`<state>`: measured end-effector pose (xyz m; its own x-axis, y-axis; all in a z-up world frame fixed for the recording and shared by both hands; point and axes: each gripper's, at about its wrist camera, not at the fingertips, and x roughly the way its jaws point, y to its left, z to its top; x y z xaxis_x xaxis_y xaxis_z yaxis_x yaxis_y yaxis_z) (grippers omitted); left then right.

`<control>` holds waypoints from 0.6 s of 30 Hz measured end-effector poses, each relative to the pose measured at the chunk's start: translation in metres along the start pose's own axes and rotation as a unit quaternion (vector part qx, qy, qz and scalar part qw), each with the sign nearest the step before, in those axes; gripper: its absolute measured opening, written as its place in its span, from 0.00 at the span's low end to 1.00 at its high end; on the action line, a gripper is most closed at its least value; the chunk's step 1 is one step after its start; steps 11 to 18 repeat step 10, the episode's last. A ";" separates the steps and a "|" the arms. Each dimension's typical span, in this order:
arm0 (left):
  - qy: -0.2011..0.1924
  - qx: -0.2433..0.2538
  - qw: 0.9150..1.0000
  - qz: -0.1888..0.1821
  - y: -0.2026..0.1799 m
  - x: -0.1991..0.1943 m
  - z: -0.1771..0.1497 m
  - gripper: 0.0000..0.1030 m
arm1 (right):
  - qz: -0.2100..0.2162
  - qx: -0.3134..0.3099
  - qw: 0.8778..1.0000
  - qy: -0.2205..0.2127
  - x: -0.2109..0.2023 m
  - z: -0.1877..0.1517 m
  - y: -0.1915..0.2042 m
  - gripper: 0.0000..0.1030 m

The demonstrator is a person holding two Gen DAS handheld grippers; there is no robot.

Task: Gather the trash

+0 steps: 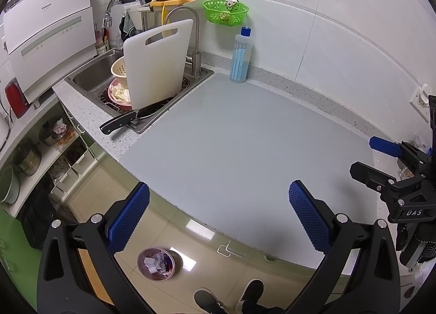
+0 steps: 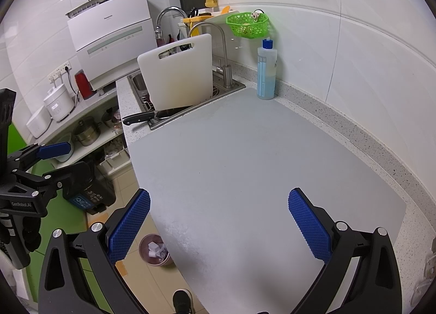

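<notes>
On the floor at 7 o'clock of the released left claw stood the trash bin; right claw likewise released, table bare.

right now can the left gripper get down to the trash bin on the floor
Probably yes. The left gripper is open, empty, and hangs past the counter edge, with the trash bin on open floor below. Only a long downward reach is needed.

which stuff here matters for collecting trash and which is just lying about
Job: trash bin on the floor with scraps inside, left gripper, right gripper, both open and empty.

Lying about: cutting board, knife, bottle, green basket.
</notes>
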<state>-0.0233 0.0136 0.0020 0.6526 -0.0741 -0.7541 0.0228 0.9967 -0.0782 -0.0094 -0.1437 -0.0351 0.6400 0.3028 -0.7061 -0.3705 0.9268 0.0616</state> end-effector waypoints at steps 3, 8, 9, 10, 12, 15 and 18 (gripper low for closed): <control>0.002 0.001 1.000 0.000 -0.001 0.001 0.001 0.97 | 0.001 0.000 1.000 0.000 0.000 0.000 0.000 0.94; 0.000 0.001 1.000 0.007 -0.003 0.003 0.003 0.97 | 0.003 -0.002 1.000 0.001 0.001 0.000 0.000 0.94; -0.002 0.003 1.000 0.009 -0.003 0.003 0.003 0.97 | 0.003 -0.002 1.000 0.001 0.000 -0.001 0.001 0.94; -0.001 0.004 1.000 0.006 -0.004 0.003 0.003 0.97 | 0.003 -0.002 1.000 0.001 0.000 -0.001 0.001 0.94; -0.001 0.004 1.000 0.006 -0.004 0.003 0.003 0.97 | 0.003 -0.002 1.000 0.001 0.000 -0.001 0.001 0.94; -0.001 0.004 1.000 0.006 -0.004 0.003 0.003 0.97 | 0.003 -0.002 1.000 0.001 0.000 -0.001 0.001 0.94; -0.001 0.004 1.000 0.006 -0.004 0.003 0.003 0.97 | 0.003 -0.002 1.000 0.001 0.000 -0.001 0.001 0.94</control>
